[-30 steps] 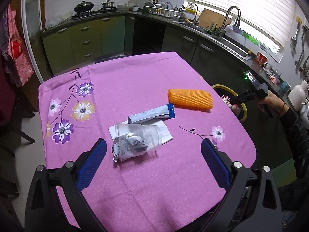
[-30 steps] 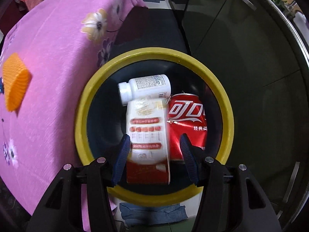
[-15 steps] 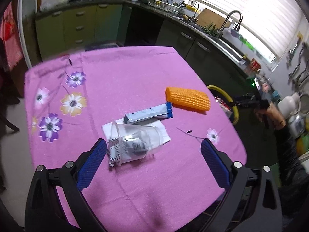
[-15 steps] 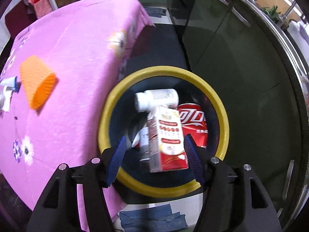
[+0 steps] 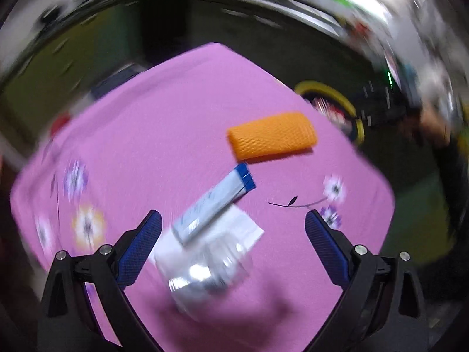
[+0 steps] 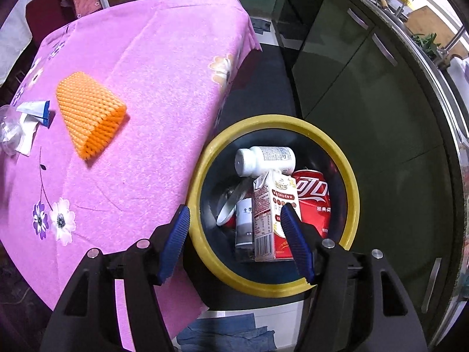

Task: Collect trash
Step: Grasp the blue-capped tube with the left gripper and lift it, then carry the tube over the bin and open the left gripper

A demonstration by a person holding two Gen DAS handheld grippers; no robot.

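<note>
The counter (image 6: 140, 67), under a pink flowered cloth, carries the trash not yet collected; the yellow-rimmed bin (image 6: 350, 193) stands on the floor just beside its edge.

The step in hand looks like the left gripper (image 5: 233, 246) coming down on the clear plastic cup (image 5: 209, 267), which lies on its side over a white paper napkin (image 5: 243, 226). Its jaws stand wide apart with nothing between them. The cup is thin and would crush, so I would straddle it across its width near the rim and close gently. The view is blurred, so lining up before closing matters. The blue-and-white tube box (image 5: 214, 202) rests partly on the napkin, close to the cup, and should not be caught.

The right gripper (image 6: 234, 243) hangs over the bin, jaws apart and empty; they have just been opening. The red-and-white carton (image 6: 271, 217) lies loose below in the bin.

Counted, on the counter: one orange foam net sleeve (image 6: 88, 114), one tube box, one napkin, one cup. In the bin: one red cola can (image 6: 315, 202), one carton, one white pill bottle (image 6: 263, 160), and one further white-labelled container, partly hidden.
</note>
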